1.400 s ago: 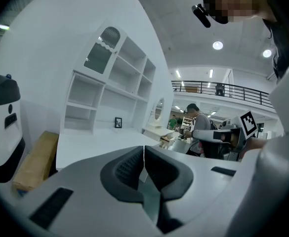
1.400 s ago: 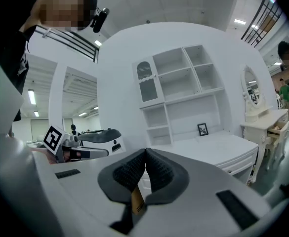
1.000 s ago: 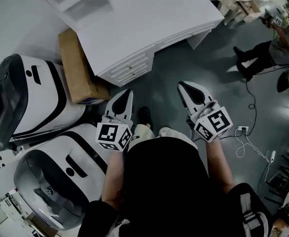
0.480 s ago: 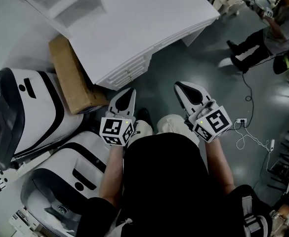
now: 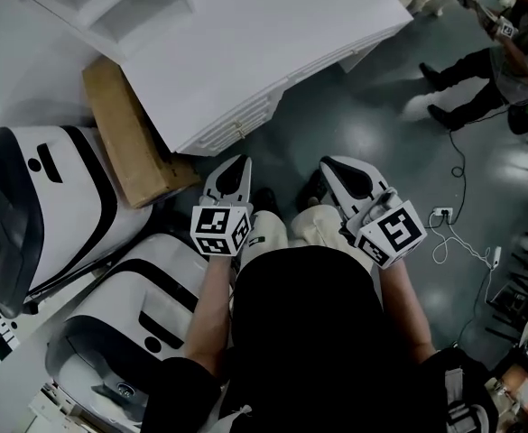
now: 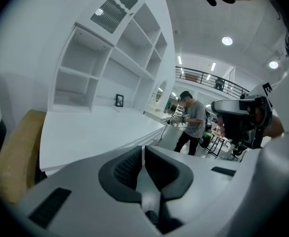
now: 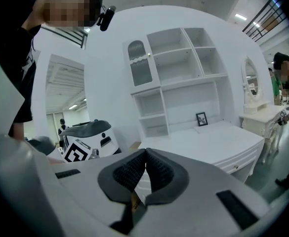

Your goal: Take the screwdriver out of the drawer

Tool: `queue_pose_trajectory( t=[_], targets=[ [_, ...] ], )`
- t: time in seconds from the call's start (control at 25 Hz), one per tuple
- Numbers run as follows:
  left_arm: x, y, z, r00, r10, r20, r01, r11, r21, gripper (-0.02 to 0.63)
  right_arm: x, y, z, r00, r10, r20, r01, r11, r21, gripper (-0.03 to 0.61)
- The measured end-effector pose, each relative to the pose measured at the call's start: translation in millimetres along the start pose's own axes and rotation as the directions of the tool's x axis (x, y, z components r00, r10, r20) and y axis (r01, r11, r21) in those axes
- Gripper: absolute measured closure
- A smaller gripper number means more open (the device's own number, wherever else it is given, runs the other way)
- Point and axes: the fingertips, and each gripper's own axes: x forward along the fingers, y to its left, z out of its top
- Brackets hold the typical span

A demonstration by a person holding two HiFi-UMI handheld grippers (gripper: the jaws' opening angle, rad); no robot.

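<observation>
A white desk [image 5: 245, 43] with a shelf unit stands ahead of me; its closed drawers [image 5: 236, 126] line the front edge, and one drawer front [image 7: 243, 163] shows in the right gripper view. No screwdriver is visible in any view. My left gripper [image 5: 238, 162] is shut and empty, held low in front of my body, just short of the drawers. My right gripper [image 5: 328, 165] is also shut and empty, level with the left one and a little to its right. Both point toward the desk. In the gripper views each pair of pads [image 6: 143, 158] [image 7: 145, 163] meets with nothing between.
A brown cardboard box [image 5: 124, 133] leans between the desk's left end and two large white-and-black machines [image 5: 38, 206] on my left. A person [image 5: 498, 52] stands at the far right. A power strip and cable [image 5: 453, 233] lie on the grey floor [image 5: 363, 124] to the right.
Both grippers have drifted forward toward the desk, and the desk's drawers now sit closer to the left gripper's tip. Both stayed shut.
</observation>
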Motion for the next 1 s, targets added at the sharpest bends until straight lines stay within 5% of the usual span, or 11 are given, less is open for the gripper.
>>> queue_pose_trajectory(
  t=[1.0],
  targets=[
    [101.3, 81.4, -96.4, 0.984, 0.068, -0.163, -0.088, 0.989, -0.122, 0.586, 57.1, -19.0, -48.3, 0.987, 0.026, -0.157, -0.014, 0.997, 0.074, 0.56]
  ],
)
